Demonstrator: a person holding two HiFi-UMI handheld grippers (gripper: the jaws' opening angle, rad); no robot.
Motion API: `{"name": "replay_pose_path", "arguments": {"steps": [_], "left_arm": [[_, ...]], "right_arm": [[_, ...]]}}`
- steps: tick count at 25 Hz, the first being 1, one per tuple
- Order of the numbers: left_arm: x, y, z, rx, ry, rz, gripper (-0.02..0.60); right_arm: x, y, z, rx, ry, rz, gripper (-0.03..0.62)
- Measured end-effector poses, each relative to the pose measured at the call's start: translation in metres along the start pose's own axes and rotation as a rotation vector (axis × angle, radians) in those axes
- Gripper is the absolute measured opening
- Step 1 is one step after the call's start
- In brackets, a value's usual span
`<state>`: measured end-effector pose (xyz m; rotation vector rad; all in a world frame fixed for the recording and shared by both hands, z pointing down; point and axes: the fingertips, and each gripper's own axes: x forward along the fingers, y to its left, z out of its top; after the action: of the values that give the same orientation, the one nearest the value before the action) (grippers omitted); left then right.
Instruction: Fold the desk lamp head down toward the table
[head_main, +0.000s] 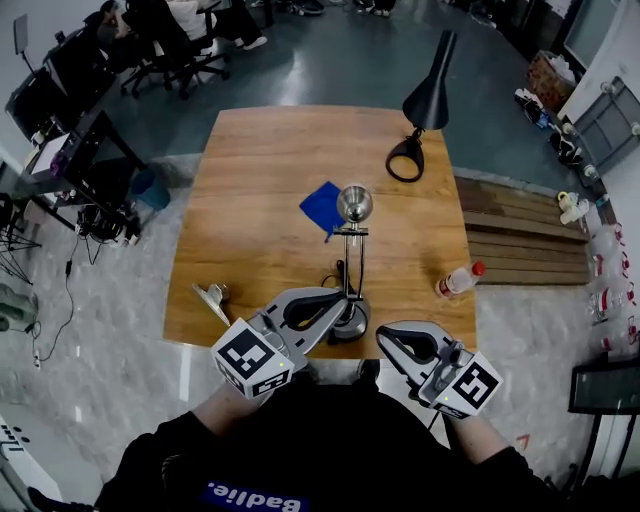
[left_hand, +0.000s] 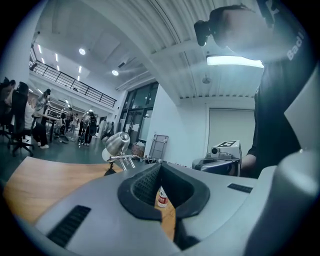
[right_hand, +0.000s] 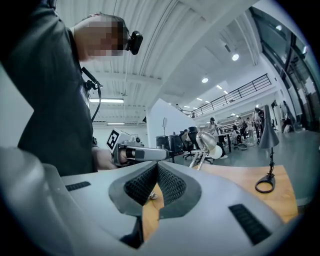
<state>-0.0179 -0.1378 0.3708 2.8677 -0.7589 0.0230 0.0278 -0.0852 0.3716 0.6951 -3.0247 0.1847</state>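
Note:
A silver desk lamp stands upright at the table's near edge, its round head (head_main: 353, 203) high above its dark base (head_main: 350, 322). Both grippers sit low at that edge, pointing toward each other. My left gripper (head_main: 338, 299) is shut and empty, its tip beside the base on the left. My right gripper (head_main: 384, 336) is shut and empty too, just right of the base. The left gripper view shows the lamp head (left_hand: 118, 142) ahead to the left and my left gripper (left_hand: 160, 168) closed. In the right gripper view the lamp head (right_hand: 208, 141) is ahead, beyond my closed right gripper (right_hand: 157, 167).
A black cone-shaded lamp (head_main: 430, 92) with a ring base (head_main: 405, 160) stands at the table's far right. A blue cloth (head_main: 323, 207) lies mid-table, a red-capped bottle (head_main: 458, 280) near the right edge, a small metal clip (head_main: 213, 297) at the near left. Seated people and chairs are beyond the table.

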Motion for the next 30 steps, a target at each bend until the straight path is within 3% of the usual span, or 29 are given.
{"name": "replay_pose_path", "arguments": {"steps": [12, 15, 21, 30], "left_arm": [[0.026, 0.052, -0.027, -0.057, 0.113, 0.144, 0.011], [0.029, 0.059, -0.028, -0.089, 0.117, 0.132, 0.015], [0.045, 0.068, -0.032, -0.156, 0.148, 0.086, 0.11], [0.055, 0.07, -0.035, -0.204, 0.155, 0.04, 0.114]], "right_arm": [[0.004, -0.043, -0.011, 0.051, -0.015, 0.072, 0.008], [0.006, -0.049, -0.02, 0.052, 0.018, 0.07, 0.008], [0.006, -0.06, -0.03, 0.06, 0.028, 0.059, 0.008], [0.015, -0.074, -0.076, 0.043, 0.129, 0.061, 0.025]]}}
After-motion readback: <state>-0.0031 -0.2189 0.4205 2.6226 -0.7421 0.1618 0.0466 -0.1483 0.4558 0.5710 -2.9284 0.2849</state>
